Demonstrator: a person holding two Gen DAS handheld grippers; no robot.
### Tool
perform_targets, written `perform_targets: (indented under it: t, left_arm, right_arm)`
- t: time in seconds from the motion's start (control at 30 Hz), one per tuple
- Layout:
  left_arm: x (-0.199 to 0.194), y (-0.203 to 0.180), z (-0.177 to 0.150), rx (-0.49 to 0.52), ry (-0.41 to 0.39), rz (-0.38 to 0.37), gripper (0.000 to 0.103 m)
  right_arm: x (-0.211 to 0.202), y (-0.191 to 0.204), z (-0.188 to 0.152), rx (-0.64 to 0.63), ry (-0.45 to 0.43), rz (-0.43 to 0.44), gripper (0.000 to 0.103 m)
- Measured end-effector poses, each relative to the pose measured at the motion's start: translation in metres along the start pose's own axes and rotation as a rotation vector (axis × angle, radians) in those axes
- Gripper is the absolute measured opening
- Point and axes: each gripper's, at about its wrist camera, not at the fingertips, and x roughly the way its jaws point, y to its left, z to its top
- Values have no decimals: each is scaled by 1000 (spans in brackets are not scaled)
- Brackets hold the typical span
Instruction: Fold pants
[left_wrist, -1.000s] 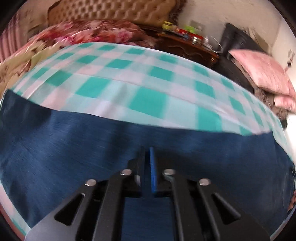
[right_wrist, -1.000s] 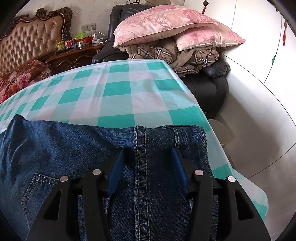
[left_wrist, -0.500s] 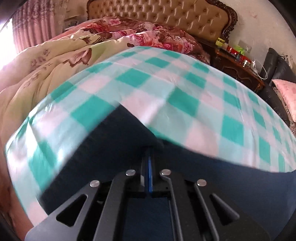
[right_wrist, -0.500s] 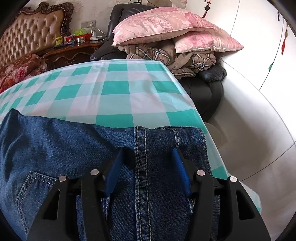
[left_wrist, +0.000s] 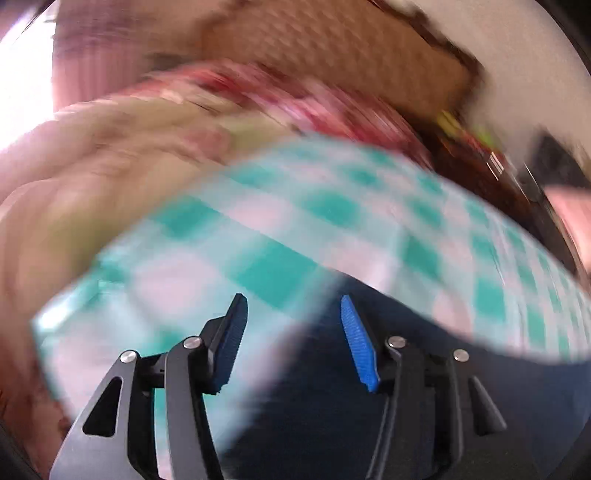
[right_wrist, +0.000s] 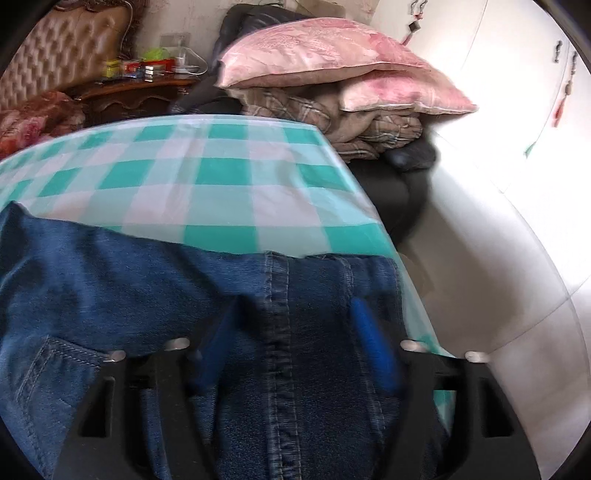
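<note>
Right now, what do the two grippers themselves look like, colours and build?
Both match. The left gripper has matte black angular fingers with triangular cut-outs, round silver screw heads, and ridged bright blue pads on the inner faces. The right gripper shows the same black frame, silver screws and blue pads, though blurred. No cables, markings or sleeves show.

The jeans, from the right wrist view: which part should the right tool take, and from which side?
Take the jeans at the far edge beside the thick stitched seam, coming in from the near side. The open right tool already straddles that seam.
</note>
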Motion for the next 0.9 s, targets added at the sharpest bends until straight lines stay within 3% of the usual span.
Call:
perform_targets:
  t: [0.1, 0.17, 0.23, 0.3, 0.4, 0.47, 0.57, 0.63, 0.7, 0.77, 0.9]
  left_arm:
    - [-41, 21, 5, -20, -118, 69, 60]
    - [-63, 13, -6, 43, -147, 25, 61]
    - [-78, -4, -23, 106, -136, -50, 63]
    - [-90, -28, -48, 165, -98, -85, 64]
    - [-104, -58, -84, 176, -24, -116, 61]
    - [-115, -78, -106, 168, -3, -182, 47]
    - [-131, -120, -140, 193, 28, -274, 35]
    - [-138, -158, -160, 223, 74, -375, 35]
    - [-151, -194, -177, 284, 100, -467, 35]
    - [-168, -230, -193, 347, 125, -587, 35]
    - [-211, -311, -232, 542, 131, -761, 35]
  right_arm:
    - [6, -16, 0, 82, 35, 83, 88]
    - [10, -29, -1, 153, 52, 156, 88]
    - [11, -42, -2, 217, 57, 213, 89]
    - [1, -51, -2, 264, 52, 202, 89]
    - [-47, -68, -6, 354, -55, 236, 89]
    - [-85, -67, -15, 299, -105, 256, 88]
    - [-122, -56, -46, 179, -127, 291, 89]
    - [-123, -48, -62, 111, -83, 309, 86]
    - [-111, -41, -88, 65, 32, 302, 76]
    - [-99, -35, -106, 20, 107, 316, 56]
    - [-107, -47, -119, 61, 102, 339, 52]
